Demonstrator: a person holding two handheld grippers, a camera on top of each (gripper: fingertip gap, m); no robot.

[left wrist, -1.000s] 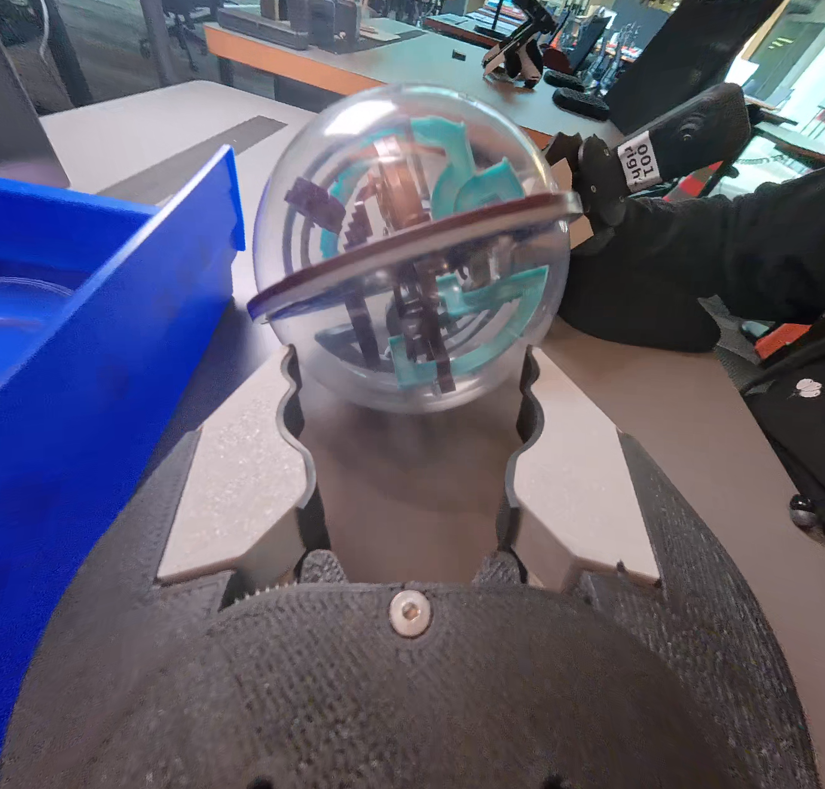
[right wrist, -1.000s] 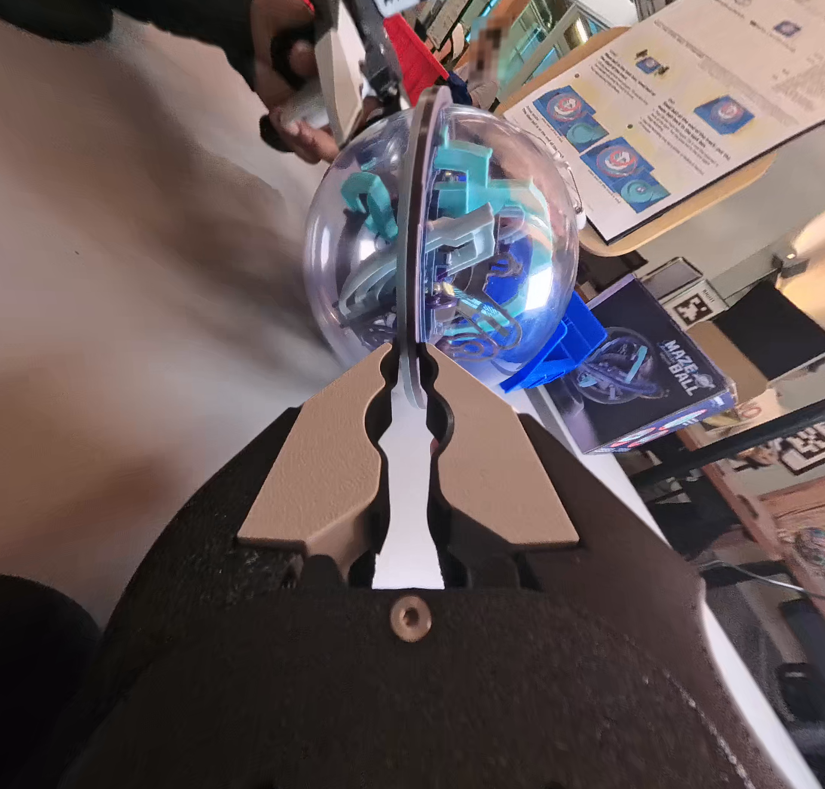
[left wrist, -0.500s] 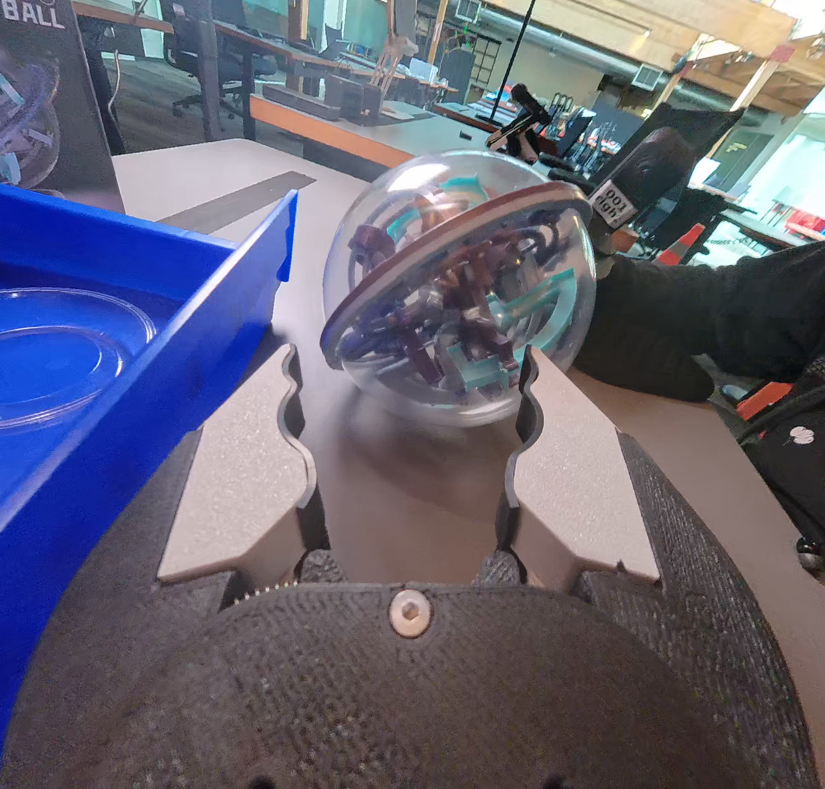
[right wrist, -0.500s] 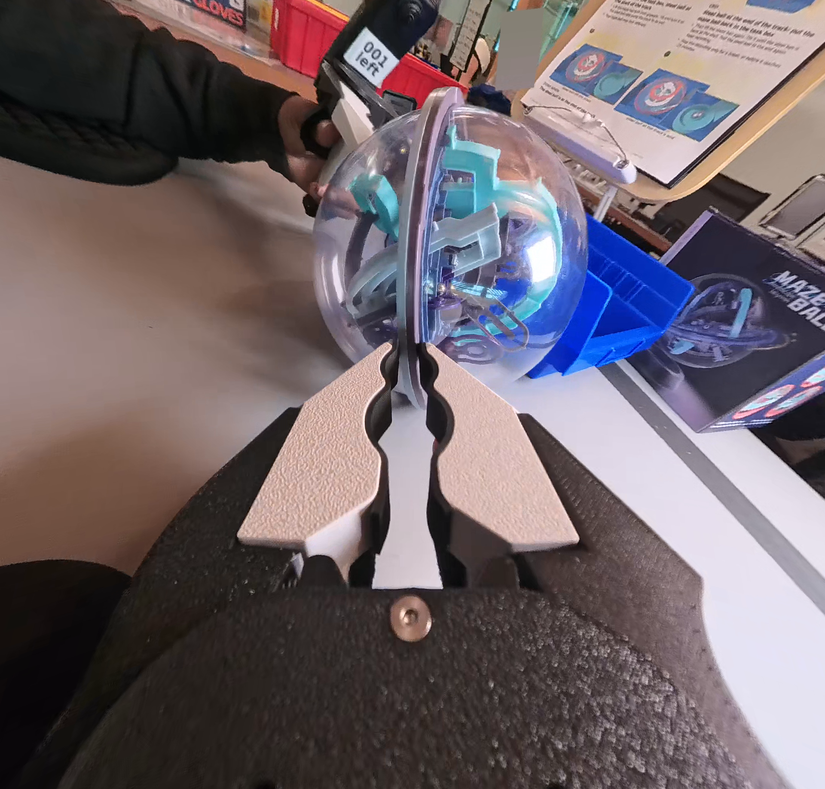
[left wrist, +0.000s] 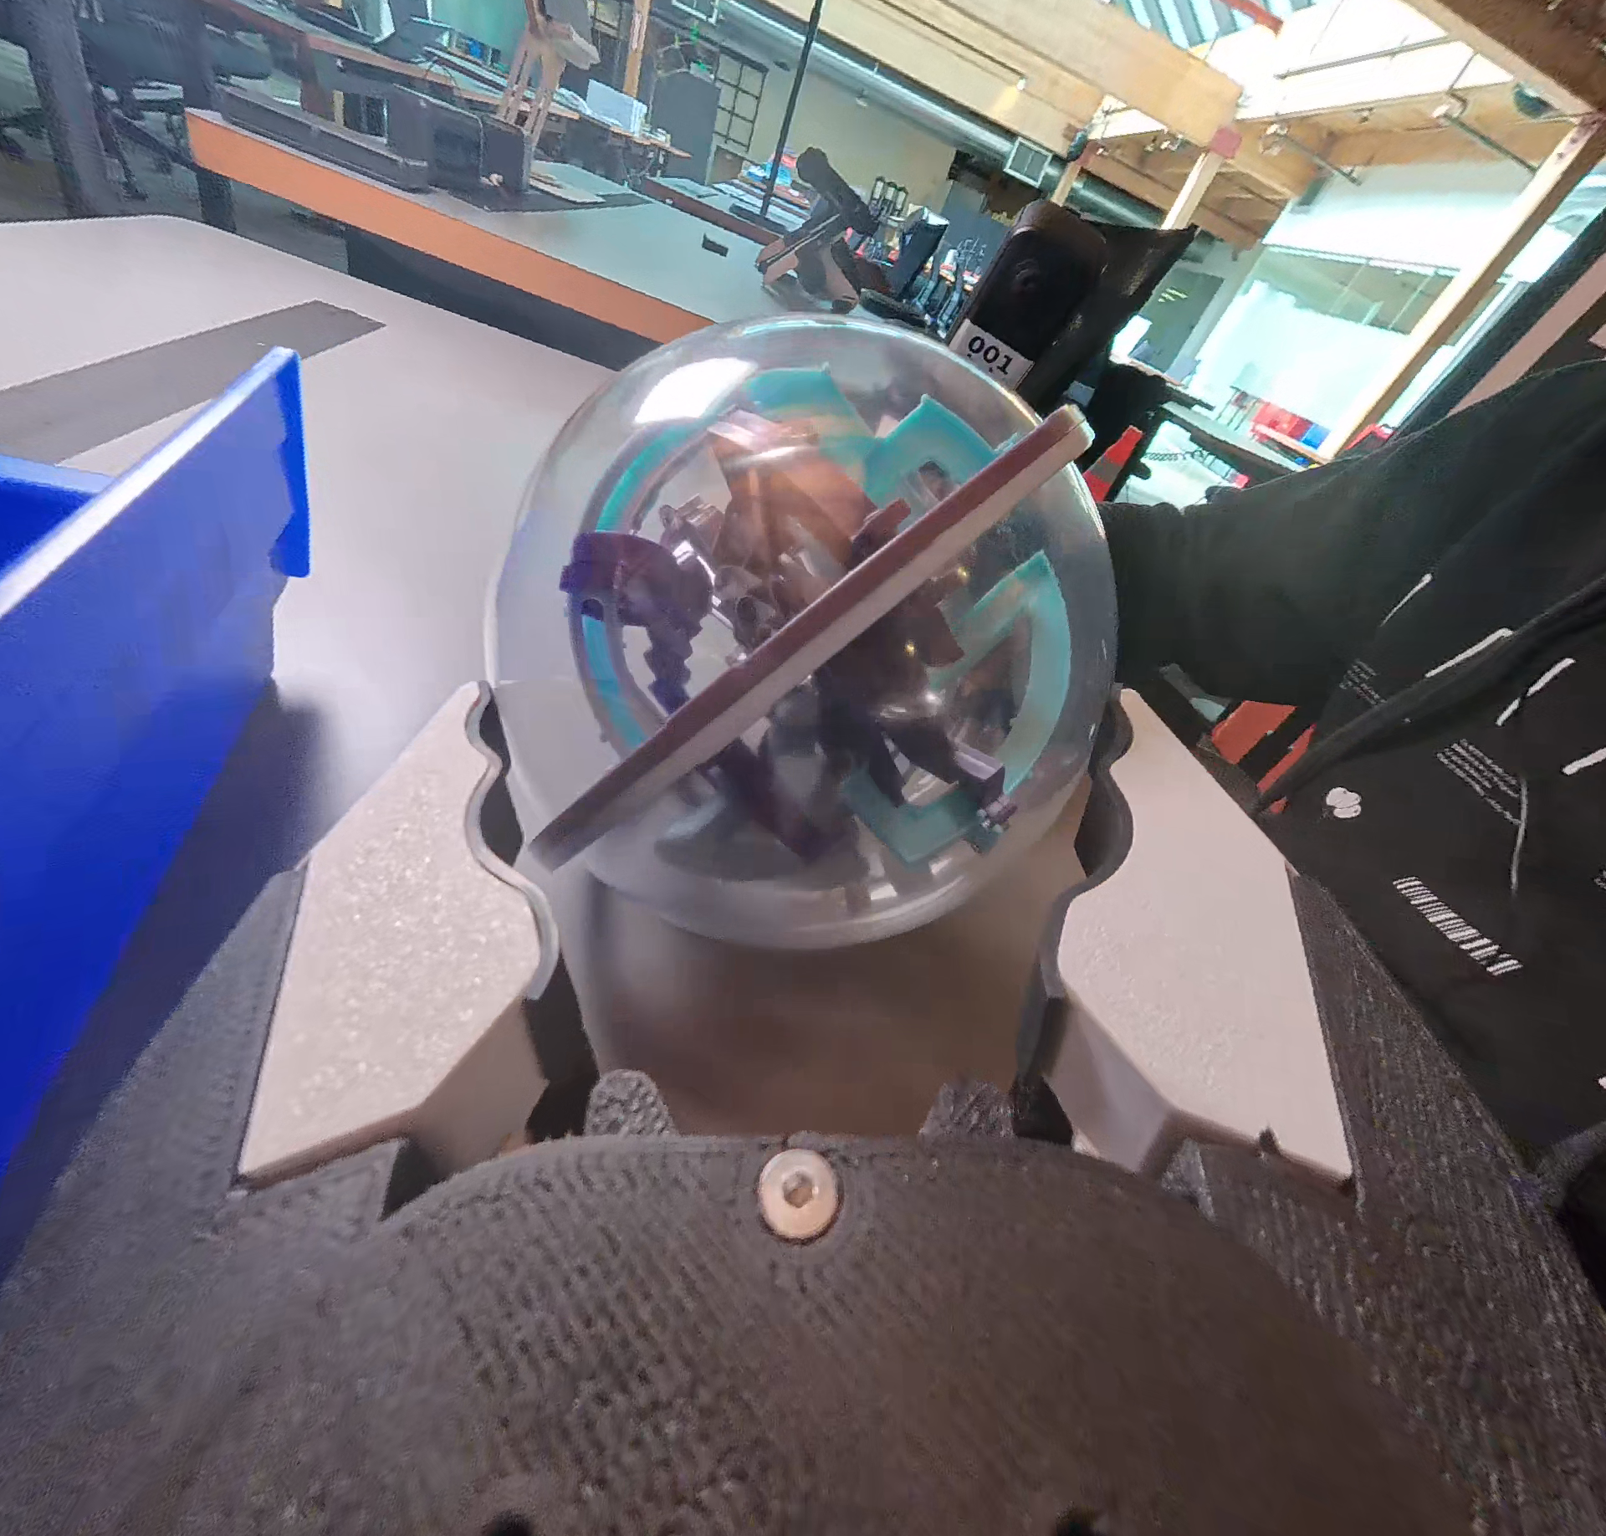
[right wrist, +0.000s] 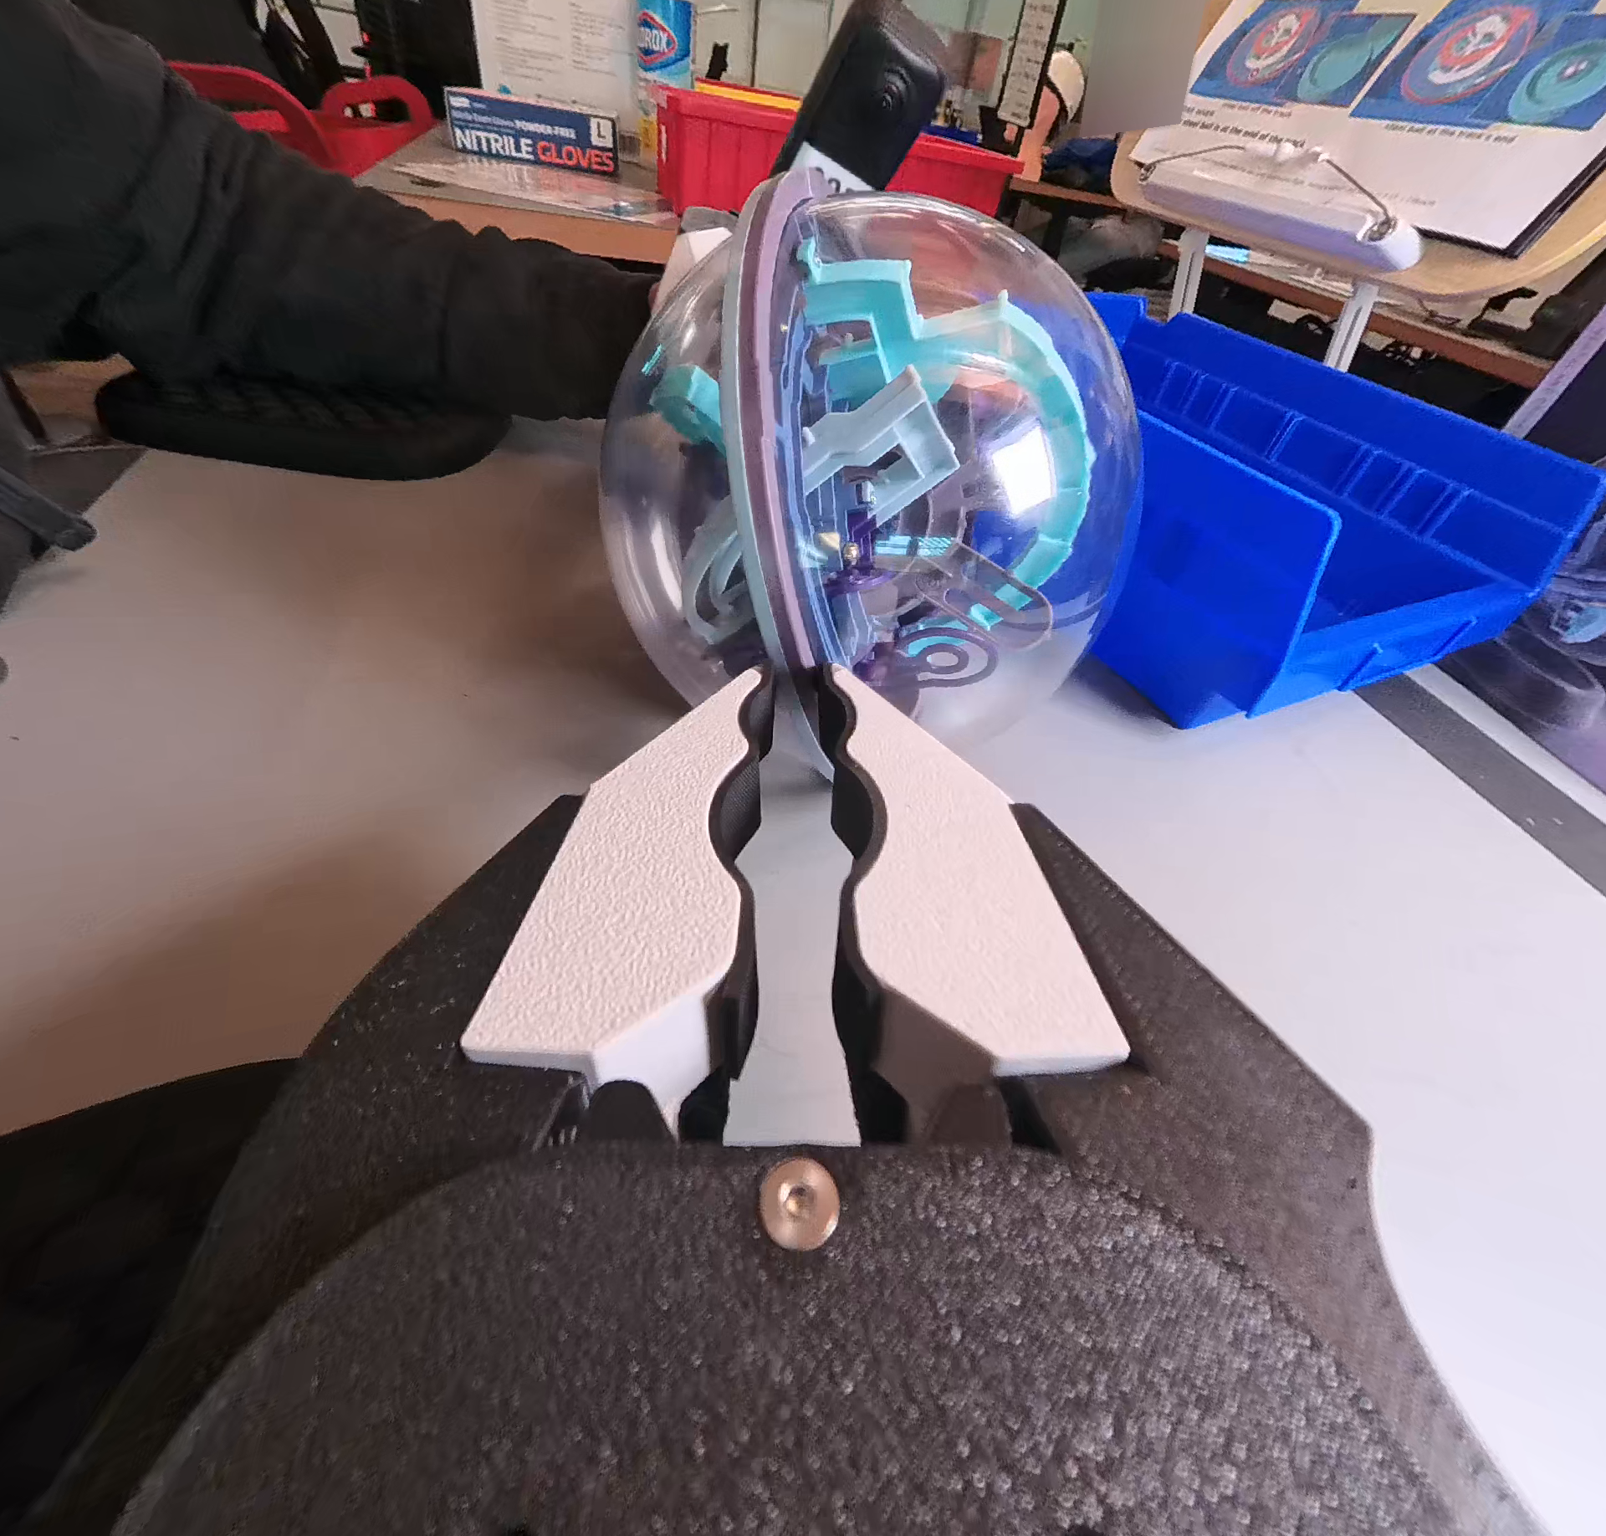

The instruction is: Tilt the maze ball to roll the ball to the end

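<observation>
The maze ball is a clear sphere with teal and purple tracks and a flat rim around its middle. It rests low over the grey table. My left gripper is open wide, and the sphere stands between its two fingertips, which lie close beside its sides. In the right wrist view my right gripper is shut on the lower edge of the rim of the maze ball. The rim stands nearly upright there. A small metal ball shows inside, near the rim.
A blue bin stands just left of the left gripper and also shows beyond the ball in the right wrist view. Black sleeves reach in. An instruction sheet on a stand and red bins stand behind.
The left jaws have opened wider and now flank the ball instead of sitting just short of it. The ball has been turned, so its rim slants more steeply. The right gripper stays clamped on the rim.
</observation>
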